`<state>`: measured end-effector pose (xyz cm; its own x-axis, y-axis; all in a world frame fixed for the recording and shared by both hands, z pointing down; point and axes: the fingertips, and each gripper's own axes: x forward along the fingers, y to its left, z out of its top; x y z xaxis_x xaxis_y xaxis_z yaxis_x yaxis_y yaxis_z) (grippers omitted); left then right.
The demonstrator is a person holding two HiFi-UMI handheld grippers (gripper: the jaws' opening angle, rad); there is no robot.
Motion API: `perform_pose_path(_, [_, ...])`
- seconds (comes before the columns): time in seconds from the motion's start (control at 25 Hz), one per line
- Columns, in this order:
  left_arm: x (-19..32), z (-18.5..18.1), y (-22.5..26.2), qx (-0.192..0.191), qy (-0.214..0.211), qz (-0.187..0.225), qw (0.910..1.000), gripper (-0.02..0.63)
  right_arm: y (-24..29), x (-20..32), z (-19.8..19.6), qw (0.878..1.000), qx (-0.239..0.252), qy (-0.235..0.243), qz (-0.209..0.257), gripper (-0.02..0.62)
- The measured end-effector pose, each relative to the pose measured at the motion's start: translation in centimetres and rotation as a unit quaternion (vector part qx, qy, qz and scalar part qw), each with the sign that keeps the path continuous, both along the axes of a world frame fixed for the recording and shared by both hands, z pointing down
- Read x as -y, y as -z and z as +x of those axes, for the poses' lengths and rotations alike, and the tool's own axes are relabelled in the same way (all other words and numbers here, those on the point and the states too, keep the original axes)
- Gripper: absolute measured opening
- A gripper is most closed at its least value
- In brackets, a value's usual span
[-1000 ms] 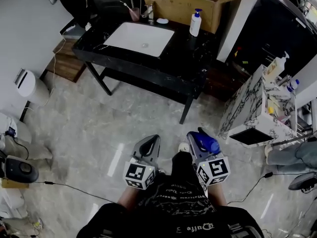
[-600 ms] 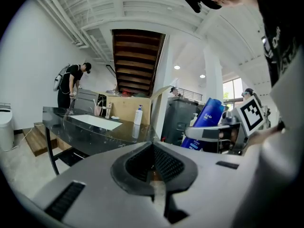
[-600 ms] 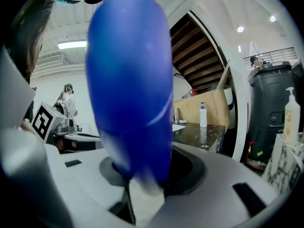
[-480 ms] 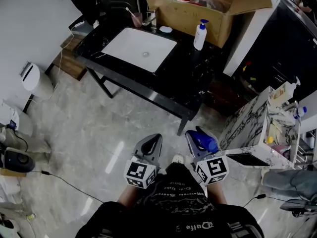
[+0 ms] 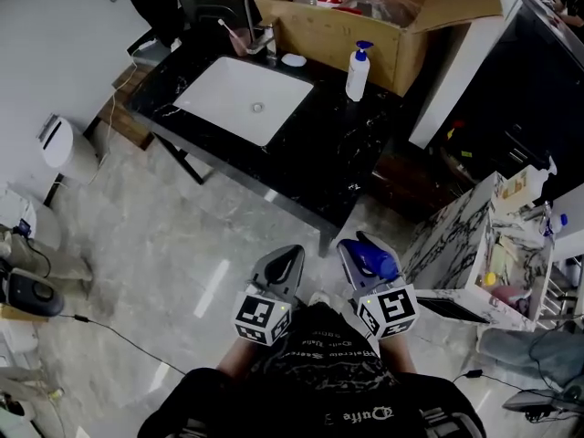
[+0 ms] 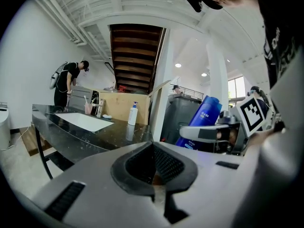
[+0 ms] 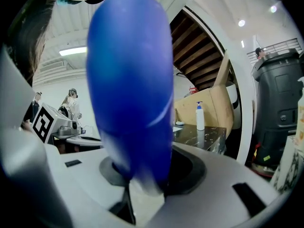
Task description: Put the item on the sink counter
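Note:
A blue bottle point(image 5: 376, 262) stands up between the jaws of my right gripper point(image 5: 363, 259), which is shut on its lower end. In the right gripper view the blue bottle point(image 7: 130, 89) fills the middle of the picture, with the right gripper point(image 7: 142, 177) closed round its base. My left gripper point(image 5: 280, 265) is shut with nothing in it, held beside the right one over the floor. The left gripper point(image 6: 153, 167) view shows the blue bottle point(image 6: 201, 121) off to the right. The black sink counter point(image 5: 339, 150) with its white basin point(image 5: 240, 99) lies ahead, beyond both grippers.
On the counter stand a white pump bottle point(image 5: 358, 71), a cup with a toothbrush point(image 5: 243, 36) and a small dish point(image 5: 293, 60). A cardboard box point(image 5: 383, 16) sits behind it. A marble-patterned cabinet point(image 5: 459, 217) is to the right. A person point(image 6: 65, 83) stands at the counter's far end.
The counter has come nearer and sits lower in the head view as I move toward it. Both grippers keep their pose, the right still gripping the bottle.

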<state>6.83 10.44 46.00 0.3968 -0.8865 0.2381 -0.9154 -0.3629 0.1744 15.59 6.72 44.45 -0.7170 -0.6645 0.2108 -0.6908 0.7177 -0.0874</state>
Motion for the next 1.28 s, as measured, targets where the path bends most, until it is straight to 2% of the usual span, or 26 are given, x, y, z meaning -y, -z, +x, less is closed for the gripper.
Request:
perform_pose_path(0.36, [3.7,0.0,-0.3,-0.002,-0.003,-0.002,1.0,0.007,0.3,3.1,0.7,1.0,0.007,-0.013,-0.004,0.146])
perform_pose_path(0.68, [10.5,-2.0,0.0,-0.013,-0.026,0.004,0.9996,0.008,0.8,8.9,-0.1,0.999,0.001,-0.047,-0.014,0.146])
perform_pose_path(1.16, [22.1,-7.8,1.1,-0.005,-0.06,0.013,0.9981,0.008,0.6,19.7,-5.9,0.997,-0.026,-0.07,-0.033,0.146])
perform_pose_path(1.28, [24.3,-9.3,1.1,-0.007,-0.071,0.012,0.9974,0.008,0.1,21.9,-7.5,0.996,-0.045,-0.072,-0.041,0.146])
